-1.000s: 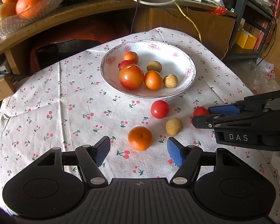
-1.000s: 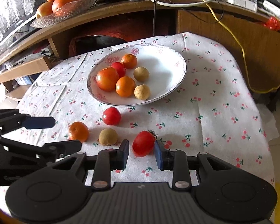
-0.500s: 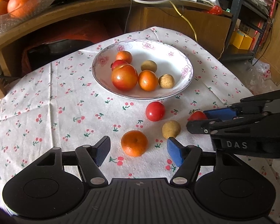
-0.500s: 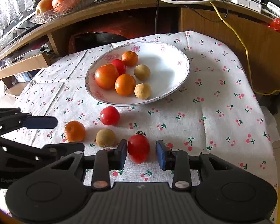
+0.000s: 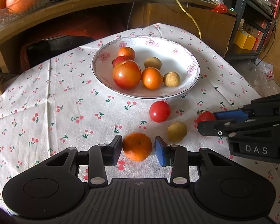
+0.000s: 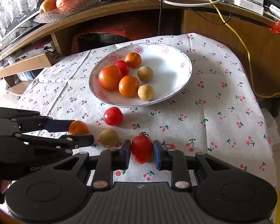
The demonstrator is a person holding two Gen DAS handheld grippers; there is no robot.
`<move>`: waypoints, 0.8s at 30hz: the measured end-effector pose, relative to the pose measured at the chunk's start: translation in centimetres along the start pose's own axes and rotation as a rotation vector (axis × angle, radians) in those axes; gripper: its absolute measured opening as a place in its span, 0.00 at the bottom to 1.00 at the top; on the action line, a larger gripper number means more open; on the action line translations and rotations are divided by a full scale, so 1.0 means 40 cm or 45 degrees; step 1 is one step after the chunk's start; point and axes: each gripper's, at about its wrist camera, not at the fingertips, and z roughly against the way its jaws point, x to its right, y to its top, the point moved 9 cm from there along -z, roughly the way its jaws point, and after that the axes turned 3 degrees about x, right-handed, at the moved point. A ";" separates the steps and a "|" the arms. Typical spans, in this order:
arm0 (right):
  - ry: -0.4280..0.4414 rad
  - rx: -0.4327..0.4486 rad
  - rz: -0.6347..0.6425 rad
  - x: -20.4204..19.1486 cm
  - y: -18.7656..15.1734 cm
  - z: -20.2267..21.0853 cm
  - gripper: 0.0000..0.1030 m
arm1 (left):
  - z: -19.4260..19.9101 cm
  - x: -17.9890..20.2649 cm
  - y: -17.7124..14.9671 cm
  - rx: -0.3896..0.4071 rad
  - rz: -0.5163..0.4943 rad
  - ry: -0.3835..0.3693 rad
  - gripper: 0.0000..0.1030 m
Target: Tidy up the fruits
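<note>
A small orange [image 5: 137, 146] rests on the cherry-print cloth between the pads of my left gripper [image 5: 138, 150]. Its jaws are closing; the left pad touches the orange and a sliver of cloth shows at the blue right pad. My right gripper [image 6: 141, 152] is shut on an oblong red tomato [image 6: 141, 149], low over the cloth. The white flowered bowl [image 5: 194, 69] beyond holds several fruits. A round red tomato [image 5: 160, 111] and a brown fruit [image 5: 177, 131] lie loose between the bowl and the grippers. The right gripper [image 5: 207, 123] shows at the right of the left wrist view.
A curved wooden desk rises behind the table, bearing a glass dish of oranges [image 6: 65, 5] and loose cables [image 6: 177, 0]. A metal shelf [image 5: 252, 18] stands at the far right. The cloth drops off at the table's right edge [image 6: 267, 130].
The left jaws have narrowed from wide apart to close around the small orange, which now lies between the pads. The right jaws have tightened onto the red tomato.
</note>
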 end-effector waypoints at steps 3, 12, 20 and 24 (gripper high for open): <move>-0.003 -0.008 -0.003 0.004 -0.006 -0.001 0.25 | 0.003 0.006 -0.003 -0.001 -0.017 0.005 0.45; 0.002 -0.001 0.018 0.011 -0.022 0.007 0.25 | 0.032 0.025 -0.013 -0.018 -0.039 -0.002 0.39; 0.054 -0.017 0.071 -0.021 -0.031 0.050 0.24 | 0.084 0.031 -0.048 -0.030 -0.067 -0.019 0.40; 0.059 -0.049 0.100 -0.025 -0.069 0.083 0.24 | 0.075 0.029 -0.068 -0.055 -0.084 -0.004 0.40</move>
